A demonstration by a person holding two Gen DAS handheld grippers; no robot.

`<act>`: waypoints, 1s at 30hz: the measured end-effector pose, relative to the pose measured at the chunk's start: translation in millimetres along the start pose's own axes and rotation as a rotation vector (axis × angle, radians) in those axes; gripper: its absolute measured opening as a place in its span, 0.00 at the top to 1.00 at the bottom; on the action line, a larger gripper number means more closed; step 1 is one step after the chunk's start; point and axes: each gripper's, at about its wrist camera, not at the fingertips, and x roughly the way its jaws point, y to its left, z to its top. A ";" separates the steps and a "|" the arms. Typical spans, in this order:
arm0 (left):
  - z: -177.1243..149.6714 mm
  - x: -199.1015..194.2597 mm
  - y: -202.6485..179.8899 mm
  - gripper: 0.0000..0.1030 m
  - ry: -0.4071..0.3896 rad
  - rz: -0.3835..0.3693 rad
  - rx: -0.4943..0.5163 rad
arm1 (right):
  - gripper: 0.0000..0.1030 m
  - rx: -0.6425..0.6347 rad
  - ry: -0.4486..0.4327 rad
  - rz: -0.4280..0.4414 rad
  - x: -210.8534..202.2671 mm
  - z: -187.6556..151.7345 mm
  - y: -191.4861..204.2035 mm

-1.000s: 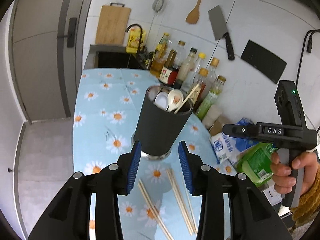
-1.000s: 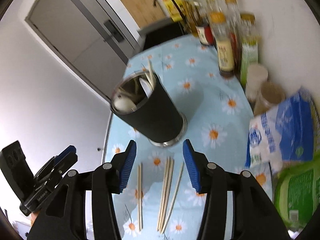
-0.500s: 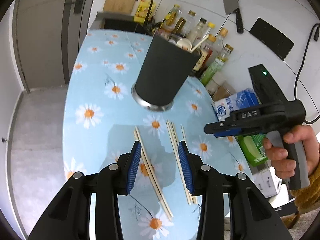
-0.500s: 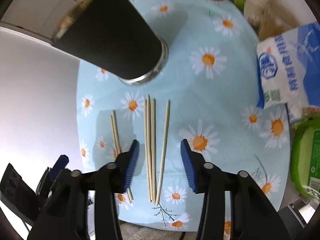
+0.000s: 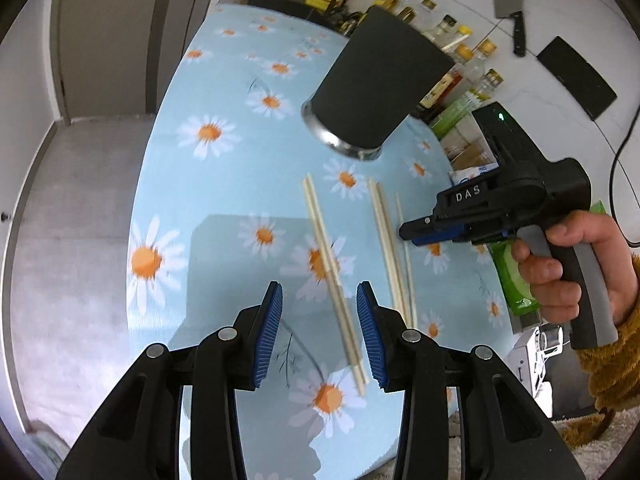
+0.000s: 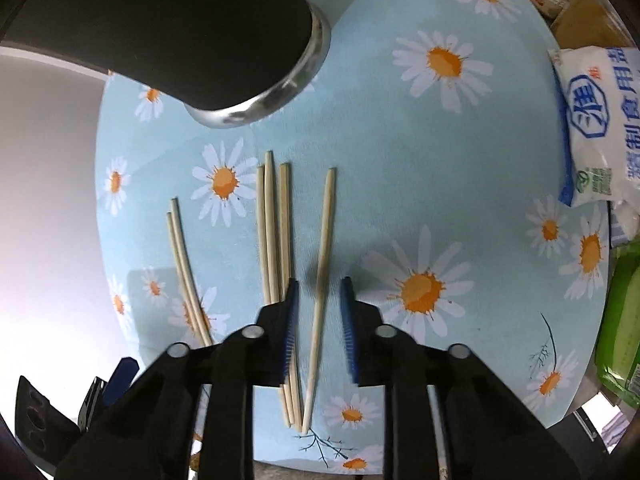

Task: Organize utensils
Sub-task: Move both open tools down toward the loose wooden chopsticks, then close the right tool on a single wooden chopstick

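Six loose chopsticks are laid out on the daisy tablecloth in front of the black holder, which stands upright on its steel base and is meant to receive them. The step in hand is judged to be the pick-up: both grippers are lowered over the sticks, and none has been lifted yet. The right gripper is placed astride the lone stick lying just right of the trio; its jaws have just been closing, yet a gap is seen on either side of the stick, so nothing is clamped. The left gripper is held with its jaws apart over the pair at the left of the spread, with the sticks running between the pads but not pressed. For the next move, the right jaws would probably need to be brought fully together on the lone stick, low enough that the pads meet its round sides, while the left finger is kept off the trio, which lies just beside it. The stick would then have to be raised, tipped upright and dropped into the holder's mouth. Being thin and smooth, it is likely to roll or pivot if caught off centre.
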 end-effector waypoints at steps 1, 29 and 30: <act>-1.8 1.1 0.8 0.64 0.005 -0.002 -0.001 | 0.84 -0.010 -0.019 -0.032 -0.8 0.7 3.3; 23.8 29.8 -9.3 0.66 0.097 0.031 -0.030 | 0.95 -0.128 -0.117 0.053 -45.9 -14.0 -18.9; 25.8 32.8 -9.9 0.66 0.105 0.042 -0.037 | 0.95 -0.137 -0.132 0.073 -52.8 -15.1 -23.3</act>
